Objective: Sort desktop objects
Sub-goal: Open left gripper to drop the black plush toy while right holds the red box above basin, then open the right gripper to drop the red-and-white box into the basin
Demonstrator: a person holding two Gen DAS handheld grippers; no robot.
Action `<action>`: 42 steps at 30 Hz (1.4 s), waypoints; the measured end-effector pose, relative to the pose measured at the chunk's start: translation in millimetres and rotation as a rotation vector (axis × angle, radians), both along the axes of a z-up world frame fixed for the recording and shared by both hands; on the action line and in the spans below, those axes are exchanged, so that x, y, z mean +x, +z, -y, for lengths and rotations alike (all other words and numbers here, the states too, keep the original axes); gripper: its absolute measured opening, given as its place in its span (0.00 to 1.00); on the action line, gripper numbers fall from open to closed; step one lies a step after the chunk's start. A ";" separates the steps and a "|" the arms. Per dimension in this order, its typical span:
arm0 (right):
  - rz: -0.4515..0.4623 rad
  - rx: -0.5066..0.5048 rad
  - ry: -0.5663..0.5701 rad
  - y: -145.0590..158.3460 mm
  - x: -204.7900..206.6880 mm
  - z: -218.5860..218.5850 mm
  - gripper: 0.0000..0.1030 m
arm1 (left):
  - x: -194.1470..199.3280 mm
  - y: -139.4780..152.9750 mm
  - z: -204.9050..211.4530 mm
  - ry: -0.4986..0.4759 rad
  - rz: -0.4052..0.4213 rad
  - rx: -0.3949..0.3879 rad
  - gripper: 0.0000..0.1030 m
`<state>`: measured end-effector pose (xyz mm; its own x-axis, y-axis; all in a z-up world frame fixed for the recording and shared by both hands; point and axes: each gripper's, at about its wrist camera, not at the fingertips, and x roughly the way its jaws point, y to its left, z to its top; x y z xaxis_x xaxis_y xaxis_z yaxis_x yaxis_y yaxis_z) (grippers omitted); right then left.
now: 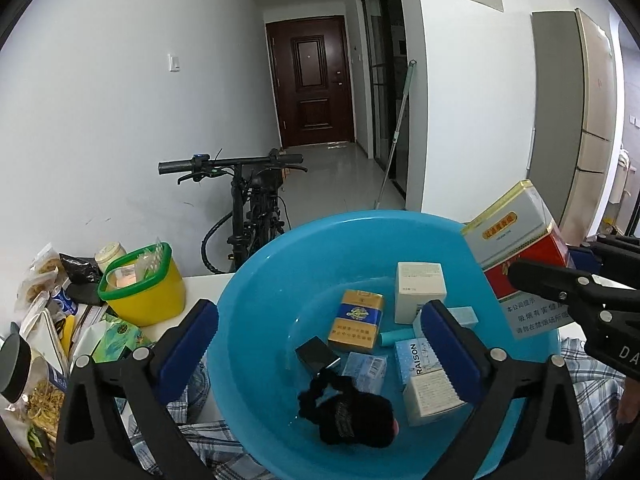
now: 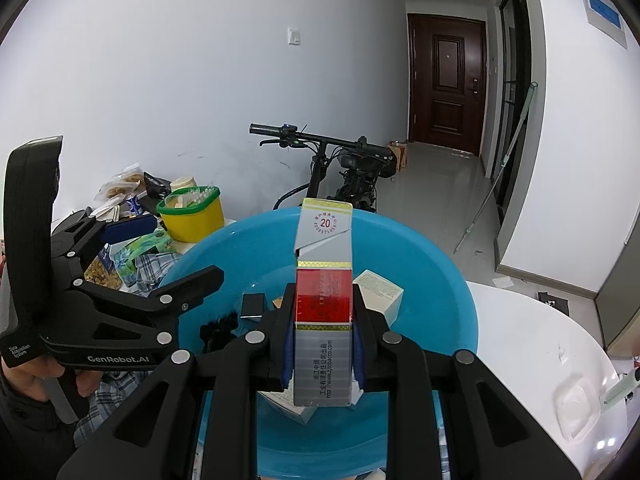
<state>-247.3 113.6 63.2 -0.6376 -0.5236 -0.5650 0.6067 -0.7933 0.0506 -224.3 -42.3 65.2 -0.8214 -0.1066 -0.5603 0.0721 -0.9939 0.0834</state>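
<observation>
A blue plastic basin [image 1: 272, 280] stands on the white table and holds several small items: a gold and blue cigarette pack [image 1: 356, 320], white boxes [image 1: 420, 292], a RAISON pack [image 1: 416, 360], a black lighter [image 1: 318, 354] and a black hair tie [image 1: 344, 408]. My left gripper [image 1: 320, 344] is open and empty, with its fingers astride the basin's near rim. My right gripper [image 2: 322, 344] is shut on a long silver and red cigarette carton [image 2: 324, 296], held above the basin [image 2: 440, 280]. The carton also shows in the left wrist view [image 1: 516, 240].
A yellow tub with a green rim [image 1: 140, 284] stands left of the basin, among snack bags [image 1: 40, 272] and a green patterned packet [image 1: 120, 340]. A plaid cloth [image 1: 192, 432] lies under the basin. A clear lid [image 2: 576, 404] lies on the table at right. A bicycle [image 1: 248, 208] stands behind.
</observation>
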 end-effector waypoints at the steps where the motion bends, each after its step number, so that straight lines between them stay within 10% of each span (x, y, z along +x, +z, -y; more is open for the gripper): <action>1: 0.001 -0.001 0.001 -0.3 -0.1 -0.1 0.21 | 0.0 0.1 0.1 0.000 0.001 -0.001 1.00; 42: 0.014 -0.003 -0.009 -7.0 -4.0 -4.4 0.21 | 1.1 1.5 7.9 0.027 0.009 0.028 1.00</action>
<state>-251.3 118.0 56.2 -0.6345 -0.5192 -0.5726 0.5983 -0.7989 0.0613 -223.2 -50.2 66.7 -0.8135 -0.1124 -0.5705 0.0980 -0.9936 0.0561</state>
